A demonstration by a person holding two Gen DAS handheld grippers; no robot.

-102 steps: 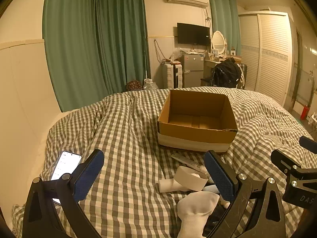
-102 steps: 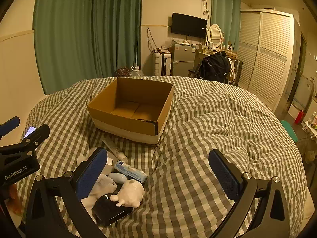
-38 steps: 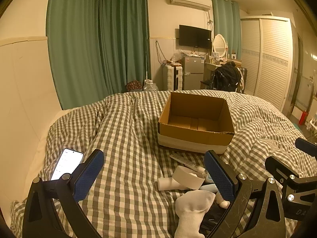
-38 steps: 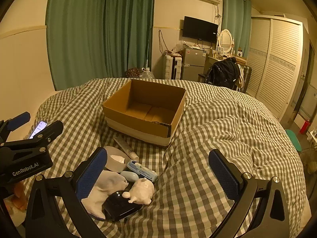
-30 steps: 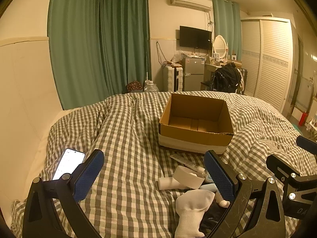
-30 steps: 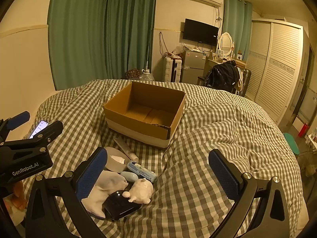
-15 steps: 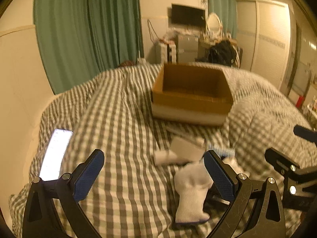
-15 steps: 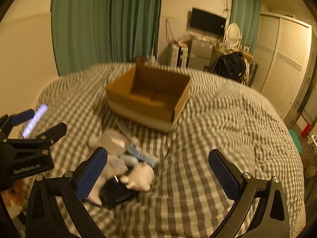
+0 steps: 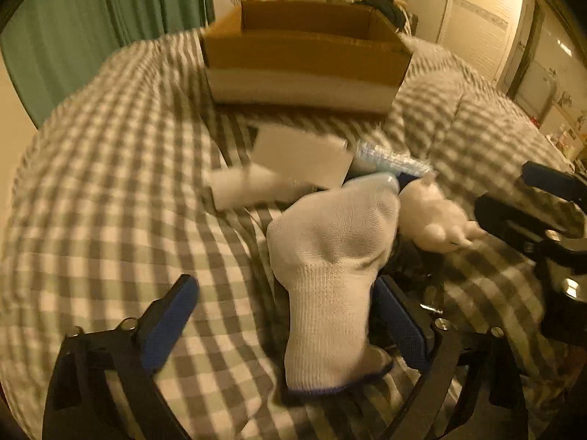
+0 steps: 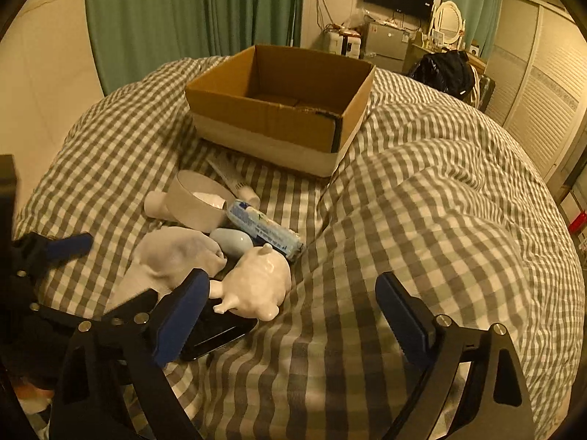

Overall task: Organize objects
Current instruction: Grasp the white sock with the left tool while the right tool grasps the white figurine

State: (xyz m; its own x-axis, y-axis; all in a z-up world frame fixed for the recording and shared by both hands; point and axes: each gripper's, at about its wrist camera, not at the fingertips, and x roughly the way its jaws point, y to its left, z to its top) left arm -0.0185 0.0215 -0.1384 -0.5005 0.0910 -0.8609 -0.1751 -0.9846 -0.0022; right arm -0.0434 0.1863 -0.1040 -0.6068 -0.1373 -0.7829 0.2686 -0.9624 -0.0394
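An open cardboard box (image 10: pixel 282 110) (image 9: pixel 304 58) stands on the checked bedspread. In front of it lies a pile: a white sock (image 9: pixel 330 275) (image 10: pixel 165 256), a white pig figurine (image 10: pixel 256 282) (image 9: pixel 436 220), a tape roll (image 10: pixel 198 201) (image 9: pixel 301 154), a blue-and-white tube (image 10: pixel 264 227), a second white tube (image 10: pixel 234 179), a pale blue oval (image 10: pixel 231 240) and a black phone (image 10: pixel 216 333). My left gripper (image 9: pixel 286 326) is open, low over the bed, with the sock between its fingers. My right gripper (image 10: pixel 293 315) is open, just right of the pig.
The checked duvet (image 10: pixel 440 220) bulges into a ridge right of the box. Green curtains (image 10: pixel 183 11) hang behind the bed. A wardrobe (image 10: pixel 543 73), a desk with a mirror and a black bag (image 10: pixel 444 69) stand at the far right.
Both grippers have dropped and moved forward toward the pile. The left one now has the sock between its open fingers; the right one has closed in beside the pig. Nothing has been gripped.
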